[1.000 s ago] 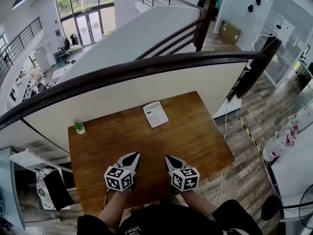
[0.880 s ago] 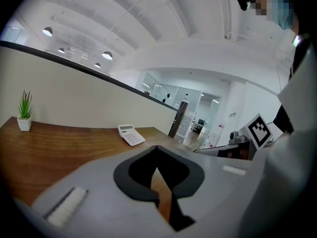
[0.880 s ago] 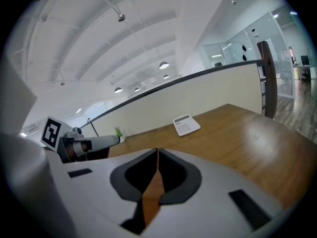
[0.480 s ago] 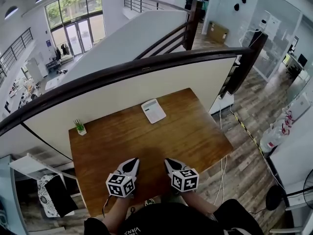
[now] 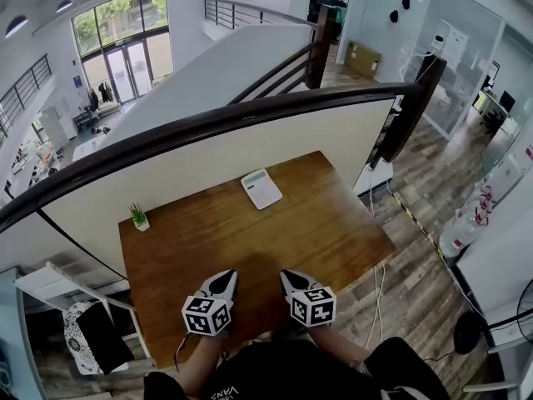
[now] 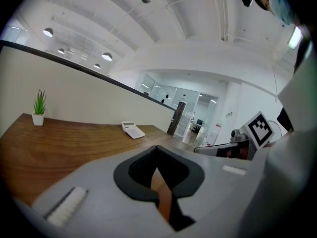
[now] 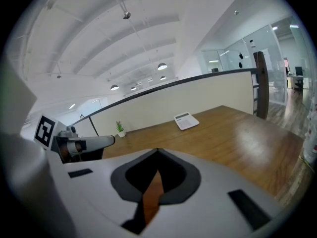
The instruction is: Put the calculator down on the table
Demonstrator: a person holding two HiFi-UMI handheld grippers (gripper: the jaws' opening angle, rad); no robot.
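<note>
The calculator [image 5: 261,188] lies flat on the bench [image 5: 346,227], well ahead of the 2 tools, so the putting-down looks finished. The left tool [image 5: 222,277] and right tool [image 5: 287,274] are each closed on nothing, above the near edge; whether they touch the wood is unclear. Nothing seems left but to rest. Ahead lies bare bench, with a plant [image 5: 138,216] far left.

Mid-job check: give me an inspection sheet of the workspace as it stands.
Surface: wooden table, two items on it.
Job's things: calculator lying flat near the far edge, no gripper touching it.
Clutter: small potted plant at the far left corner.
Grippers: left gripper and right gripper shut, empty, over the near edge.
Cables: white cable on the floor right of the table.
Surroundings: dark railing behind the table.
</note>
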